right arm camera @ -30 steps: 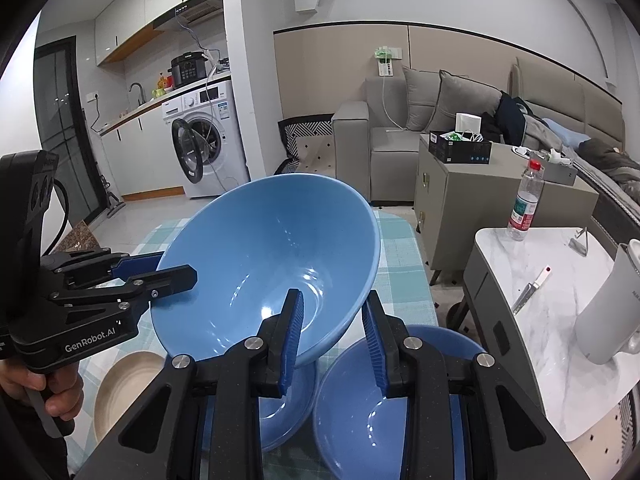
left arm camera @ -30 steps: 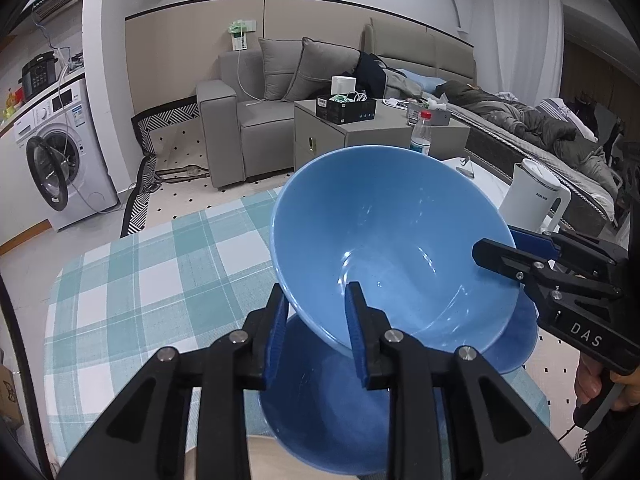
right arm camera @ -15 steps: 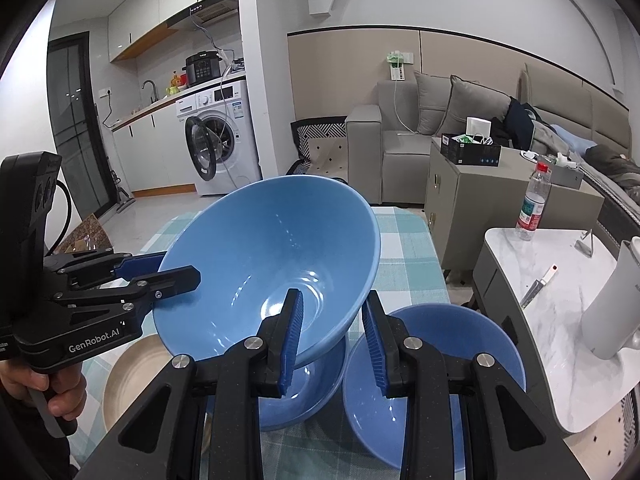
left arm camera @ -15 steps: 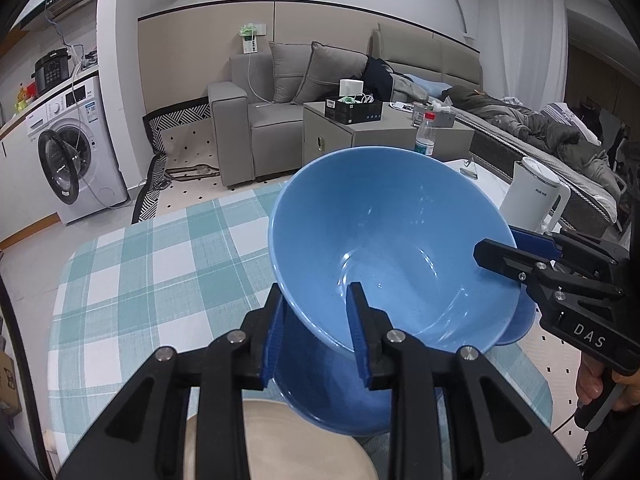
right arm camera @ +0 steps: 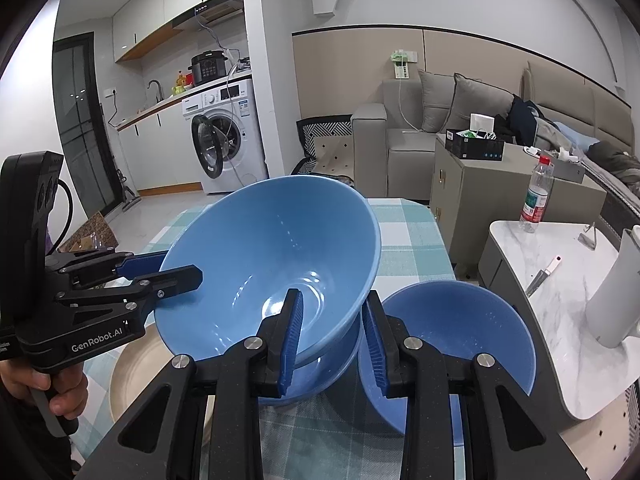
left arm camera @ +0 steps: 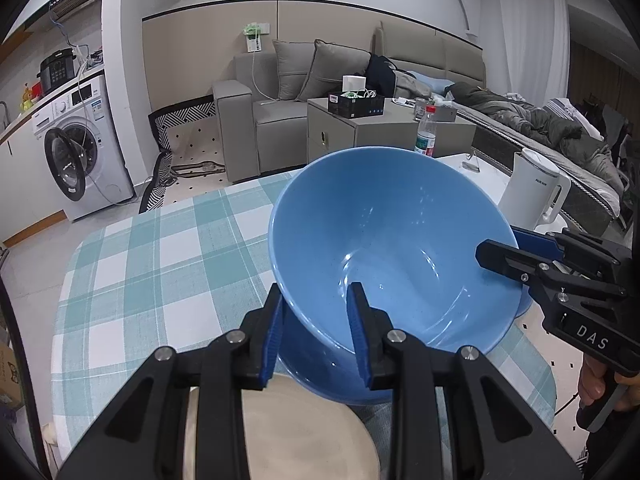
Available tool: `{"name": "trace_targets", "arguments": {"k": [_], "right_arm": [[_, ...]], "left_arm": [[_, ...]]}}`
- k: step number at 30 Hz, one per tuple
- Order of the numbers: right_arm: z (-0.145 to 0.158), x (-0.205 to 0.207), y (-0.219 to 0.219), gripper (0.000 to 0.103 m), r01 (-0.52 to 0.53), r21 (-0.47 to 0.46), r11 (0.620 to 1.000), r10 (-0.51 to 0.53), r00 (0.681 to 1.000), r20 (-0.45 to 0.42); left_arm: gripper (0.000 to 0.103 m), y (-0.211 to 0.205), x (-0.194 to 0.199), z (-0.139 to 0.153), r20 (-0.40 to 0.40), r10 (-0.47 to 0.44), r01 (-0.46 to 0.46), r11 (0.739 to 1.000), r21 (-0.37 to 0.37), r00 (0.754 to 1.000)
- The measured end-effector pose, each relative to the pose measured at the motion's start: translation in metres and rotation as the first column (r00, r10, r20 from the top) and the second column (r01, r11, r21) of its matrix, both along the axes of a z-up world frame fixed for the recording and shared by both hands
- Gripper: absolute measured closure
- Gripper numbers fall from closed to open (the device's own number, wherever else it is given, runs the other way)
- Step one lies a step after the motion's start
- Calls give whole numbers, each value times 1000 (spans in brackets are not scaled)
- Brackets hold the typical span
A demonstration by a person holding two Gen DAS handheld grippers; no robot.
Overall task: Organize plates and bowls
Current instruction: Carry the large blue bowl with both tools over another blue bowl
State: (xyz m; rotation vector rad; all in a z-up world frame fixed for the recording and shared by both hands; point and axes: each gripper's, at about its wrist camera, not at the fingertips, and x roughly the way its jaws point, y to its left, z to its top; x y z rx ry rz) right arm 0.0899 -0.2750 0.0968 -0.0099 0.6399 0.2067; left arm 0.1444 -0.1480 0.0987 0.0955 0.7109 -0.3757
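Left gripper [left arm camera: 316, 312] pinched the near rim of big blue bowl [left arm camera: 392, 248], jaws nearly closed, one pad inside, one outside. Right gripper [right arm camera: 332, 320] clamped the same bowl's opposite rim the same way. Bowl was tilted, carried by both, sitting in or just above a second blue bowl [right arm camera: 320, 376] on the checked tablecloth [left arm camera: 152, 264]; contact unclear. Third blue bowl [right arm camera: 452, 344] stood just beside on the right; beige plate [left arm camera: 296, 428] lay near the left gripper.
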Motion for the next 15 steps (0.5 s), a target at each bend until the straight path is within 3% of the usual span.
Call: {"name": "trace_targets", "arguments": {"k": [15], "right_arm": [[-23,14,8,72,-24,1,1000,24,999,-45]], "left_arm": [[74,5,3,-14,-28,24,-23,999,24,999]]}}
